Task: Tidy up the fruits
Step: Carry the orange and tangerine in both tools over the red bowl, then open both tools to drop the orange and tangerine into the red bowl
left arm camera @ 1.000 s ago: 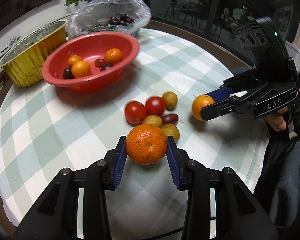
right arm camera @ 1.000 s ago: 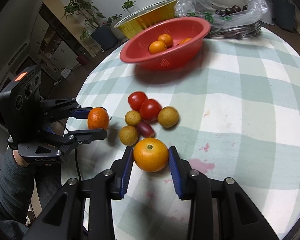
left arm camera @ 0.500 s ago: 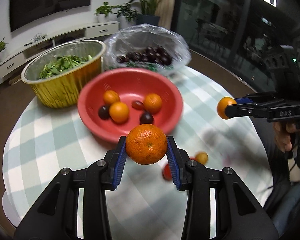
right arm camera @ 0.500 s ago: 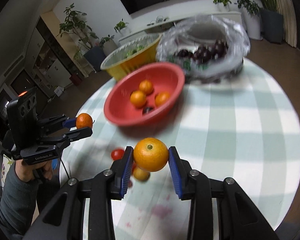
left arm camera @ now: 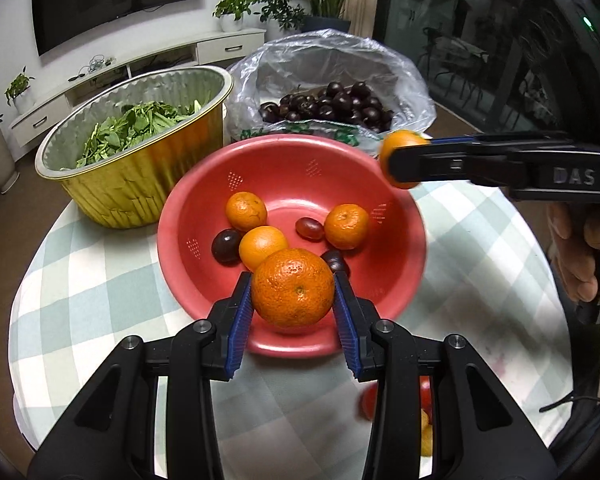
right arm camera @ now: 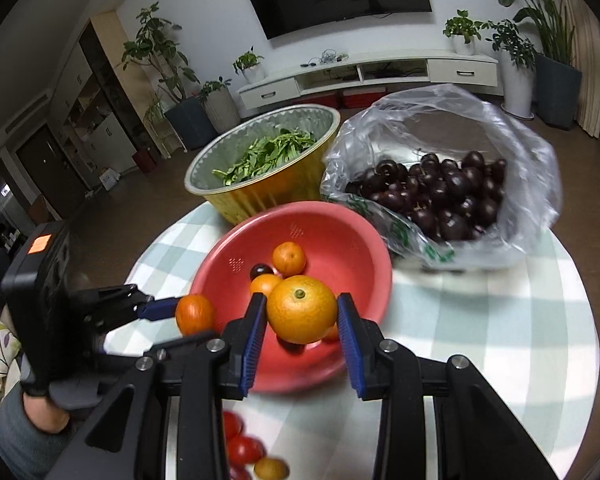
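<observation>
My left tool [left arm camera: 293,305] is clenched on a mandarin [left arm camera: 293,288] over the red bowl [left arm camera: 396,276]; my right tool [right arm camera: 302,332] clamps a smooth orange [right arm camera: 301,309] likewise. Both are light, firm, slightly slippery; grip their widest middle, gently.

In the left wrist view, the right gripper [left arm camera: 404,162] covers most of the small orange [left arm camera: 400,142] it holds. The left gripper [left arm camera: 293,312] and its large orange [left arm camera: 293,288] conceal part of a dark fruit [left arm camera: 336,261] in the red bowl [left arm camera: 380,280]. Loose fruit [left arm camera: 425,420] on the bench [left arm camera: 100,300] is blurred and mostly hidden. In the right wrist view, red fruit [right arm camera: 242,450] at the lower edge is blurred.
</observation>
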Demonstrator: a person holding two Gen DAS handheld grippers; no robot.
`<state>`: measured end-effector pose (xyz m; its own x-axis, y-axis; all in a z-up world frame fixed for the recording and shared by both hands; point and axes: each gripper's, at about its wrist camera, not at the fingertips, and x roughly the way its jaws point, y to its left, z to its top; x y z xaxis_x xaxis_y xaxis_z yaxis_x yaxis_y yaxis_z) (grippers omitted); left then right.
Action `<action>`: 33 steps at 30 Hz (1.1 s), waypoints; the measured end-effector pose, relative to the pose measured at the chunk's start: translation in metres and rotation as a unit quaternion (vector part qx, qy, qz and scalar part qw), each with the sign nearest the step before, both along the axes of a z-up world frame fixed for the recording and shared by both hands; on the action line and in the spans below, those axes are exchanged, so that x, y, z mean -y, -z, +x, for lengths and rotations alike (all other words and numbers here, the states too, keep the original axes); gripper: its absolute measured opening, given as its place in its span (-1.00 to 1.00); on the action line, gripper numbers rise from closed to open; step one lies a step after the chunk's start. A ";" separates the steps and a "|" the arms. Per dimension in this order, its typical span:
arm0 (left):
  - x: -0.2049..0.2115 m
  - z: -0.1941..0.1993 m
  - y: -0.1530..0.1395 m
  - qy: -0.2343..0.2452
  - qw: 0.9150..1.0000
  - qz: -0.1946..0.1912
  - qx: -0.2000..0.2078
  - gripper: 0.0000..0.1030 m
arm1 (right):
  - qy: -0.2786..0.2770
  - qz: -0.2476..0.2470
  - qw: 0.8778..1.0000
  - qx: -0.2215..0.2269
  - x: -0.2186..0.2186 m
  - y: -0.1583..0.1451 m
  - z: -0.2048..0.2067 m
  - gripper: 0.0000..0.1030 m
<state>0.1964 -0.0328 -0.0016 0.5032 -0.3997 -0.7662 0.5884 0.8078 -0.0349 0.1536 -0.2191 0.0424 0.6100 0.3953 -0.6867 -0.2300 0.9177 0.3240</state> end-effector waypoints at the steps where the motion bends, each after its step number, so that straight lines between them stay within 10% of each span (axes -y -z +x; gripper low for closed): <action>1: 0.003 0.004 0.003 0.001 1.000 0.005 -0.002 -0.29 | -0.002 -0.004 1.000 -0.004 -0.003 0.004 0.008 -0.26; 24: 0.025 0.028 0.029 0.009 0.999 0.037 -0.022 -0.27 | -0.016 -0.100 0.994 -0.040 -0.039 0.059 0.080 -0.25; 29: 0.026 0.028 0.028 0.007 0.999 0.036 -0.019 0.31 | -0.019 -0.109 0.993 -0.037 -0.043 0.060 0.080 -0.25; 33: 0.024 0.027 0.028 0.004 0.999 0.031 -0.018 0.33 | -0.020 -0.109 0.993 -0.038 -0.043 0.060 0.079 -0.23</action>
